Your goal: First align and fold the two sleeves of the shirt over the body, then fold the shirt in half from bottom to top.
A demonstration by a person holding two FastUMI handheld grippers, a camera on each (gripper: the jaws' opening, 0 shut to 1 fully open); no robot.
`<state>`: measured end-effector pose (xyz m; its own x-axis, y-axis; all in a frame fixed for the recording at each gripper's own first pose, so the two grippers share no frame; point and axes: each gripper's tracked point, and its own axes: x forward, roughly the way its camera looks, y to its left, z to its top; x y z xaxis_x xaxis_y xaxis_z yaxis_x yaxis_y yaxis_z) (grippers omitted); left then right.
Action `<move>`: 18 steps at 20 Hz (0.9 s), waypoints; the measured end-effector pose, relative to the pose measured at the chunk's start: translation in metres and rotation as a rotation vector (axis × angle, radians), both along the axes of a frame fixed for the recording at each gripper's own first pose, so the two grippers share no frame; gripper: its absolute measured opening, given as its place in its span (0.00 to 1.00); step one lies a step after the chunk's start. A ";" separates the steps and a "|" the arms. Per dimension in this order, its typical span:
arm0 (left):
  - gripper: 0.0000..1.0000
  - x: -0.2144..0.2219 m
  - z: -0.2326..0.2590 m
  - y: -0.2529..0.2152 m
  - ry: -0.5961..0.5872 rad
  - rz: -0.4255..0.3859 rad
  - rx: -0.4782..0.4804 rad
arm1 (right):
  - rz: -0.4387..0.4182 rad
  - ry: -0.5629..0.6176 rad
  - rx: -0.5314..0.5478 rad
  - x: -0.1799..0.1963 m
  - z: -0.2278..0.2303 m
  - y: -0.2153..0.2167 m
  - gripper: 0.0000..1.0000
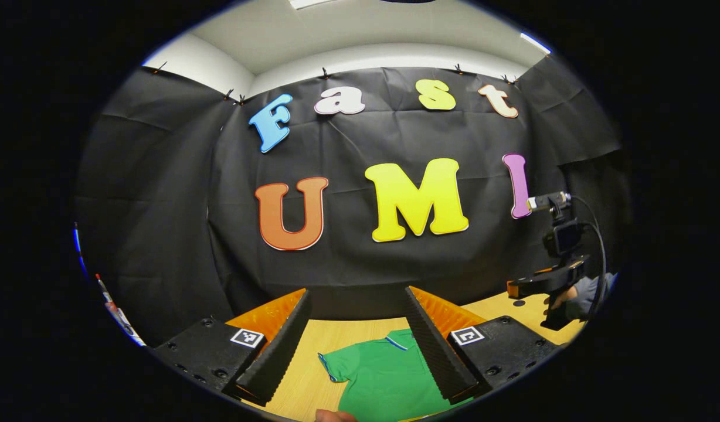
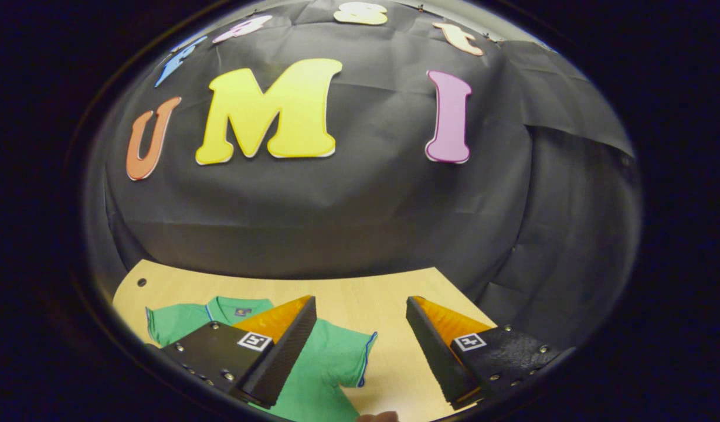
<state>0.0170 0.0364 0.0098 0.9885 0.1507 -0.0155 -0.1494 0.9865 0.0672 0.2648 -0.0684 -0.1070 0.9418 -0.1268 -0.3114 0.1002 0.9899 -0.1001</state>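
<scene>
A green polo shirt (image 1: 383,375) lies flat on the wooden table (image 1: 313,363), collar toward the back wall. My left gripper (image 1: 357,291) hovers above it, open, with the shirt's left sleeve (image 1: 335,364) and chest between its fingers. In the right gripper view the shirt (image 2: 330,357) lies low and left, partly hidden under one finger (image 2: 278,351). Its blue-trimmed right sleeve (image 2: 354,351) shows in the gap. My right gripper (image 2: 360,299) is open above bare table (image 2: 389,351). In the left gripper view it (image 1: 515,288) hangs at the far right, held by a hand (image 1: 562,298).
The black cloth wall (image 2: 336,223) stands close behind the table's far edge. The table's rounded right corner (image 2: 448,278) drops off beside the right gripper. A small hole (image 2: 141,282) marks the table's back left corner. A person's fingertip (image 1: 335,417) shows at the bottom edge.
</scene>
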 end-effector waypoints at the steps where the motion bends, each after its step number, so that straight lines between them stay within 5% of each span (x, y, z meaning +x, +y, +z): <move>1: 0.99 0.001 0.002 0.002 0.002 0.009 0.001 | -0.005 0.026 0.000 0.011 -0.013 -0.002 0.96; 11: 1.00 -0.007 0.002 0.019 0.029 0.081 -0.003 | -0.082 0.227 -0.035 0.070 -0.134 -0.045 0.96; 18: 1.00 -0.005 0.001 0.023 0.044 0.096 0.012 | -0.120 0.286 -0.007 0.078 -0.167 -0.053 0.96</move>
